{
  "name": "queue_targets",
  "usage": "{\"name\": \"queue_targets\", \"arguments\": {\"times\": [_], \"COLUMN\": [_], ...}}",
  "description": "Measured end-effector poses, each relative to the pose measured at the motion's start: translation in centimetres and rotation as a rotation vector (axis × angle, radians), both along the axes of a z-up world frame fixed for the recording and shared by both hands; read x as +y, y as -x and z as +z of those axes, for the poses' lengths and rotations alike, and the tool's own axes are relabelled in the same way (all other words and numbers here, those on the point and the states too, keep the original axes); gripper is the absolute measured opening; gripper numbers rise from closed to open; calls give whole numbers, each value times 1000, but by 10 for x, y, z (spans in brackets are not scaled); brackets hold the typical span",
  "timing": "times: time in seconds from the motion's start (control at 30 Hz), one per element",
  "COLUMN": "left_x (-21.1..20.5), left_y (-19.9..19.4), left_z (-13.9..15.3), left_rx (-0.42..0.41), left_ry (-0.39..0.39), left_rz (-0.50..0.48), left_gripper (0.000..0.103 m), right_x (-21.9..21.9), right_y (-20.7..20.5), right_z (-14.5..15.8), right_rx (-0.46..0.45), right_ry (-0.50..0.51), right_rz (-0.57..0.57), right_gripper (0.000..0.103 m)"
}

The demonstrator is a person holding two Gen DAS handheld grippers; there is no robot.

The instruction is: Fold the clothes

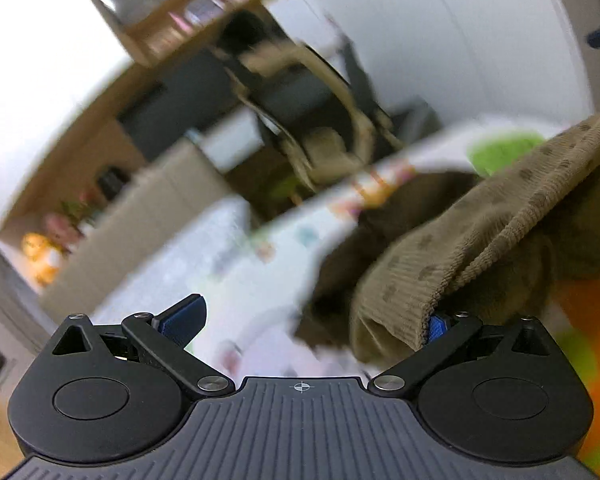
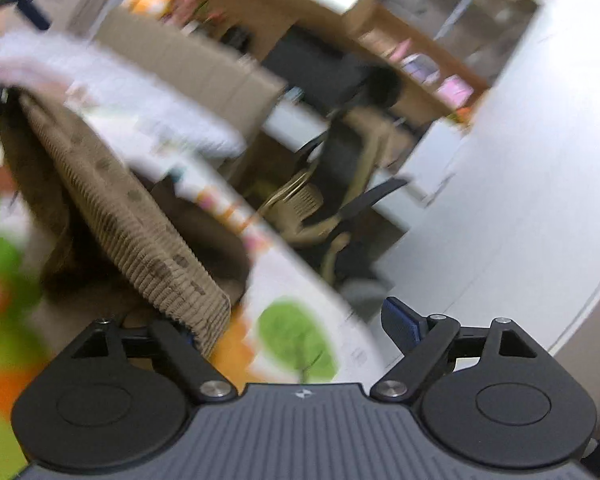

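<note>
Both grippers stand spread wide above the colourful tree-printed play mat [image 2: 296,340], the brown dotted corduroy garment [image 1: 480,240] draped over the inner finger of the left gripper [image 1: 312,322] and right gripper [image 2: 296,326], pinched by neither, seemingly slung up mid-fold; no container shows.

Play mat [image 2: 296,336] with green tree print and orange patches covers the work surface. Behind it, blurred: office chair [image 1: 320,120] with tan frame, dark seat. Wooden shelving [image 1: 196,12] holds pink items. White wall [image 2: 540,160] to one side. Cardboard box [image 2: 188,60] near shelf.
</note>
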State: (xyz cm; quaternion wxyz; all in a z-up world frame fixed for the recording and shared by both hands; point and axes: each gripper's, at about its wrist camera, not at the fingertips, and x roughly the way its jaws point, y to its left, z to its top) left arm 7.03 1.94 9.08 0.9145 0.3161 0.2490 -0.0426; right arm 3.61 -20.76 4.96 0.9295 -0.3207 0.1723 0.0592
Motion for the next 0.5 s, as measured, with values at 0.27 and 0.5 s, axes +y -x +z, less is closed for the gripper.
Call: {"name": "queue_targets", "arguments": {"times": [0.27, 0.5], "left_x": [23, 40], "left_y": [14, 21], "left_z": [-89, -85], "left_rx": [216, 145], "left_ry": [109, 134], "left_rz": [56, 63], "left_gripper": [103, 103], "right_x": [7, 7], "right_y": [11, 19], "right_z": [-90, -78], "right_rx": [253, 100], "right_ry": [52, 109], "right_rz": [25, -12], "right_gripper": [91, 95]}}
